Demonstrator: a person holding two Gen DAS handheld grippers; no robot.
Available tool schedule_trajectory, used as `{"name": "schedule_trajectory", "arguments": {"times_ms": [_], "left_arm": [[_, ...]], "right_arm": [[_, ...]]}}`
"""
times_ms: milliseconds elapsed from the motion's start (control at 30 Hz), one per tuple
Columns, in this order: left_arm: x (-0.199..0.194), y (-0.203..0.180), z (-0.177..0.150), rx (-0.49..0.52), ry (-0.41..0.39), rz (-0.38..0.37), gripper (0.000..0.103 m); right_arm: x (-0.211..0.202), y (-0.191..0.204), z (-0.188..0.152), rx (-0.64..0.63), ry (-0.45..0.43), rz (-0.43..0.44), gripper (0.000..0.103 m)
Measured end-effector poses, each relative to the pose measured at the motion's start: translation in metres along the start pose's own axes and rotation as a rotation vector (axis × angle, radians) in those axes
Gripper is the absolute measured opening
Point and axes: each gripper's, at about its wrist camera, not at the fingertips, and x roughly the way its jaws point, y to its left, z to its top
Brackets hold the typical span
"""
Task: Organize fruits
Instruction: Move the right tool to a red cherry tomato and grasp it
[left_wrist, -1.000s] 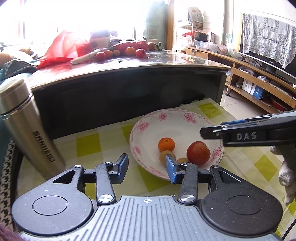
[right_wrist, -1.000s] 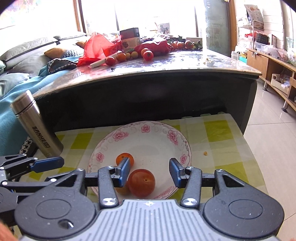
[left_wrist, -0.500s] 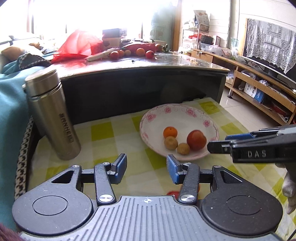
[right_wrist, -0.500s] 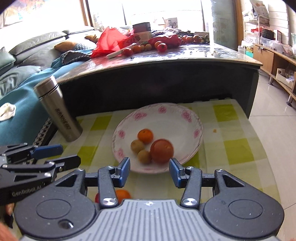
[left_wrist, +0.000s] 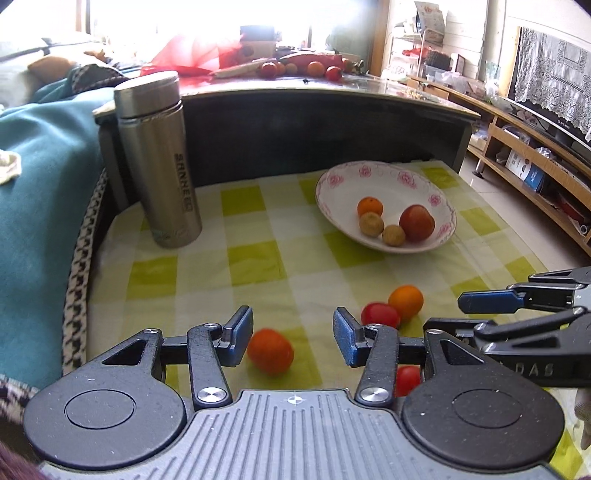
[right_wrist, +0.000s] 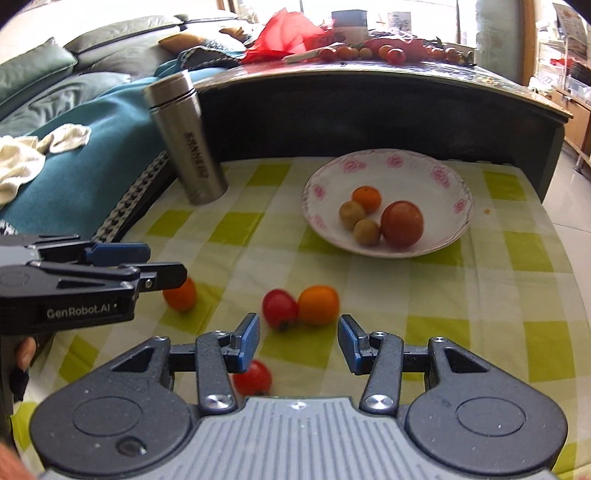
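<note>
A green-checked cloth (right_wrist: 491, 306) covers the low table; toward its far side sits a flowered plate (right_wrist: 448, 177) holding a red apple (right_wrist: 402, 223), a small orange (right_wrist: 366, 198) and two brownish fruits (right_wrist: 351, 214); left of the plate stands a steel flask (left_wrist: 159, 158); nearer than the plate lie a loose orange (right_wrist: 318, 305) touching a red tomato (right_wrist: 280, 308), another tomato (right_wrist: 252, 377), and an orange-red fruit (left_wrist: 270, 351); the left gripper (left_wrist: 293, 341) and right gripper (right_wrist: 298, 345) both gape wide, holding nothing.

Left hand-held gripper (left_wrist: 293, 338) gapes above an orange fruit (left_wrist: 270, 351).
</note>
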Motion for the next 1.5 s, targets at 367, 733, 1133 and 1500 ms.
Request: {"name": "schedule_trajectory", "arguments": {"times_ms": [367,733,1133,1500], "left_arm": [[-0.009,-0.002,-0.018,0.007,0.044,0.003,0.058],[0.011,0.0,-0.019,0.008,0.063,0.016,0.058],[0.043,0.002,-0.019,0.017,0.097,0.045,0.06],[0.048,-0.003,-0.021,0.048,0.099,0.04,0.047]], "right_arm": [[-0.005,0.018,-0.02,-0.017,0.033,0.022,0.051],[0.009,0.015,-0.02,-0.01,0.049,0.022,0.051],[0.028,0.019,-0.024,-0.039,0.081,0.041,0.053],[0.033,0.024,-0.024,-0.111,0.082,0.031,0.048]]}}
